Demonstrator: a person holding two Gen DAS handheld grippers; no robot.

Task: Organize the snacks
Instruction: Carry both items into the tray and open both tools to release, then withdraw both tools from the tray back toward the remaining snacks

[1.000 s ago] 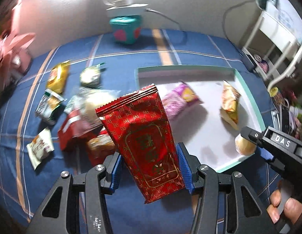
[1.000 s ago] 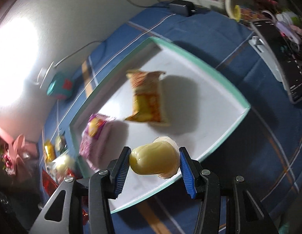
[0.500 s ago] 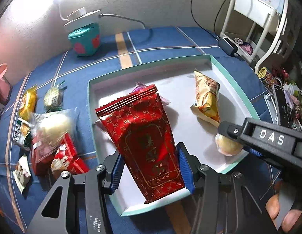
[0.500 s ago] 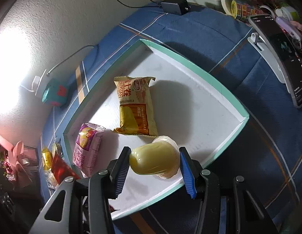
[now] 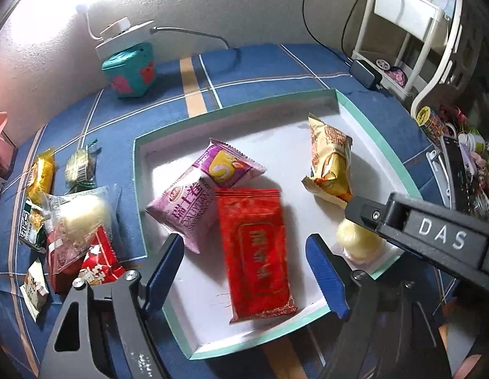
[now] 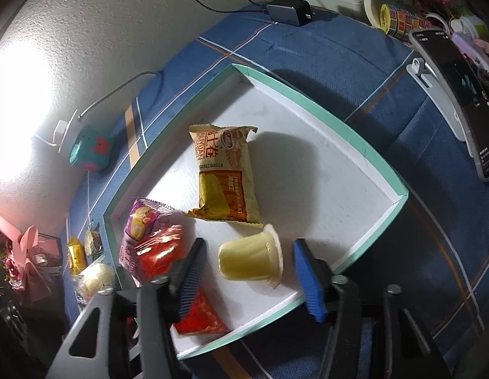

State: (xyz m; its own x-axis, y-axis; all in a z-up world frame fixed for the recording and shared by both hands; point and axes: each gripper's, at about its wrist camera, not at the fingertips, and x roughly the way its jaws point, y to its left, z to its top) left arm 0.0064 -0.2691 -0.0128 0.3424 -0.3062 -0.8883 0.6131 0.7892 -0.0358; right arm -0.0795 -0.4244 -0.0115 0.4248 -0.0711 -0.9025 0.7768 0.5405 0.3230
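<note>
Four snacks inside green-rimmed tray (image 5: 140, 170)

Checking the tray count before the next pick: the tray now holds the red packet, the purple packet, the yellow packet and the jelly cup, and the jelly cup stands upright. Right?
Not quite. The jelly cup lies on its side, as the right wrist view shows. The rest holds: the tray holds the red packet, the purple packet, the yellow packet and the cup.
</note>
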